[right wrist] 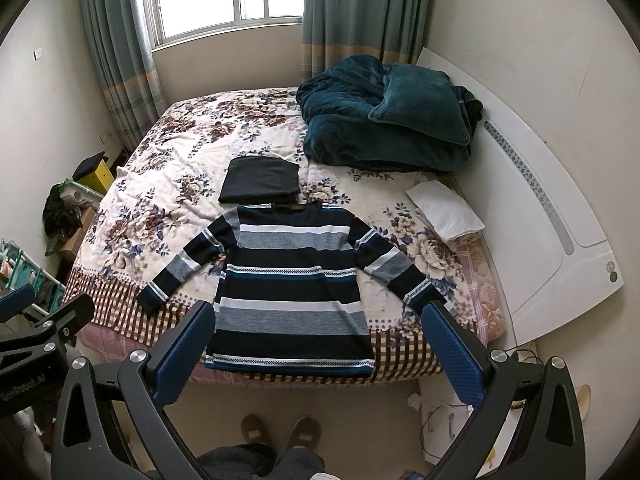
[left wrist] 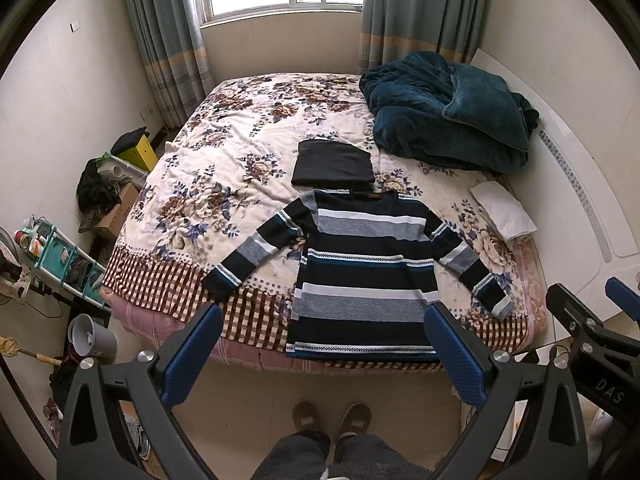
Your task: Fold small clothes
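Observation:
A long-sleeved striped sweater (left wrist: 360, 264) (right wrist: 290, 276) in navy, grey, white and teal lies flat on the bed, sleeves spread, hem at the near edge. Just beyond its collar rests a folded dark grey garment (left wrist: 333, 163) (right wrist: 260, 180). My left gripper (left wrist: 322, 326) hangs open above the floor in front of the bed's near edge, with nothing between its blue pads. My right gripper (right wrist: 318, 326) is likewise open and empty, held high in front of the bed. Each gripper also shows at the edge of the other's view.
The bed (left wrist: 240, 152) has a floral cover. A bundled teal blanket (left wrist: 448, 112) lies at its far right and a white pillow (left wrist: 502, 210) beside the white headboard (left wrist: 580, 200). Boxes, a rack and a bin (left wrist: 90, 336) crowd the floor at left. A person's slippered feet (left wrist: 330, 420) stand below.

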The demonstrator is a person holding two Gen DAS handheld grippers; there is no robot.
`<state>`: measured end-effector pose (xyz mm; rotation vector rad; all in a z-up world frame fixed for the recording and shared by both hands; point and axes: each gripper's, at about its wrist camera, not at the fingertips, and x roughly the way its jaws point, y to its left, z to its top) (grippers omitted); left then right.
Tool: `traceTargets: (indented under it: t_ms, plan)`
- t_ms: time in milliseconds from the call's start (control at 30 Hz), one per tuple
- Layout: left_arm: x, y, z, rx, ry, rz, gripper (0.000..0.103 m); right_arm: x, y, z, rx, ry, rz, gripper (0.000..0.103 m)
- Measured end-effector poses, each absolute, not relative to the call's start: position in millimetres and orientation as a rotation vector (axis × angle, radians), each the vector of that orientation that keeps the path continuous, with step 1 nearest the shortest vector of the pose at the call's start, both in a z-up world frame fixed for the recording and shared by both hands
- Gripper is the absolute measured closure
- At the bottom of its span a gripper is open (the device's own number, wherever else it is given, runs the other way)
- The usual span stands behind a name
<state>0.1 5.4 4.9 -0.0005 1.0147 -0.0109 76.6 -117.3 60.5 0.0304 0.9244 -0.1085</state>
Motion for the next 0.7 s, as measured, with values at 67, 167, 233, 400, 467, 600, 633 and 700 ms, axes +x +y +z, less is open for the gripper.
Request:
traceTargets:
  t_ms: [67,167,233,400,467,600,633,700]
  plan:
    - [3.3,10.4,1.1,-0.004,1.017,-0.008,0.000,76.7,-117.2,60.6,0.032,0.925,-0.107,0.000]
    - [4.0,10.8,0.6,-0.001,1.016,-0.008,0.000,77.6,-115.5,60.6,0.030,0.924,-0.107,0.000]
    - [3.3,10.0,1.0,-0.002,1.016,-0.008,0.000,76.4,-117.1,60.6,0.033,0.925,-0.108,0.000]
    - [3.9,10.3,1.1,-0.001,1.015,-0.007,0.000,76.5,-116.7,60.6,0.032,0.924,-0.109,0.000]
    - [5.5,12.6,1.0,-0.004,1.015,-0.008,0.000,76.9,-116.6,60.7,0.034,0.924,-0.108,0.000]
    - [5.1,12.0,1.4,-0.003,1.016,-0.008,0.000,77.3,-116.5,61.0,0.033,0.925,-0.108,0.000]
    - [4.7,11.5,1.4,-0.001,1.015,-0.006,0.000,78.3,-115.3,60.8,0.031,0.925,-0.108,0.000]
    - [5.8,13.0,1.0,-0.002,1.017,-0.007,0.000,77.7,-116.2,61.0,0.035,0.925,-0.107,0.000]
